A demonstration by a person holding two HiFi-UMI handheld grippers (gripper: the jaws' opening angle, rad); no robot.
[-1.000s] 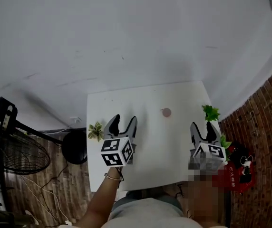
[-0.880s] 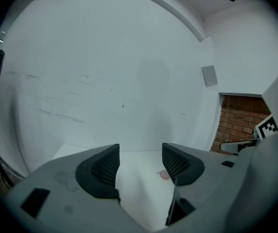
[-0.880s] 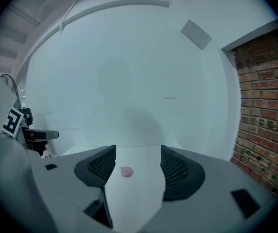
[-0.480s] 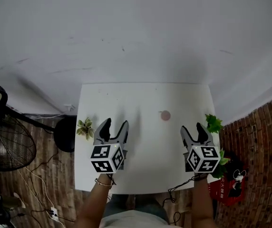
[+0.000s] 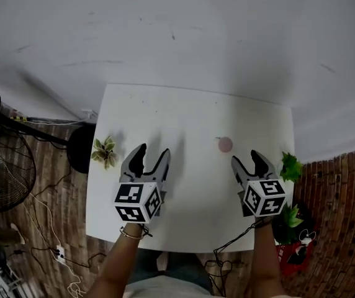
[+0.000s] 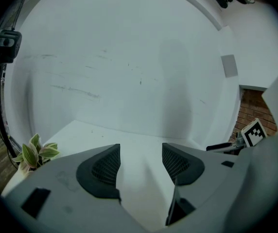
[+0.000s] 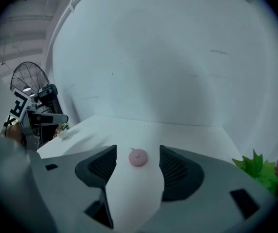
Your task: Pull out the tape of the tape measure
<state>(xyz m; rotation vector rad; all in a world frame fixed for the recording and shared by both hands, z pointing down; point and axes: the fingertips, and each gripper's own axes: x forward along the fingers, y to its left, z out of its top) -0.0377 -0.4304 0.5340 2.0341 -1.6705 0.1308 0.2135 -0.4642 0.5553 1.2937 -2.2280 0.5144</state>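
A small round pink tape measure (image 5: 225, 144) lies flat on the white table (image 5: 184, 113), towards its right half. In the right gripper view the tape measure (image 7: 138, 158) shows ahead, framed by the open jaws, with a short tab at its upper left. My right gripper (image 5: 249, 162) hovers open just nearer than the tape measure and slightly right of it. My left gripper (image 5: 149, 156) is open over the table's left half, holding nothing; its own view shows only bare tabletop between the pads (image 6: 106, 167).
A small potted plant (image 5: 105, 152) sits off the table's left edge and green plants (image 5: 290, 166) off the right edge. A fan (image 5: 4, 172) and cables stand on the wooden floor at left. A white wall rises behind the table.
The view has swung so the table sits more centred and to the left. Both grippers stay open, the right one now closer to the tape measure.
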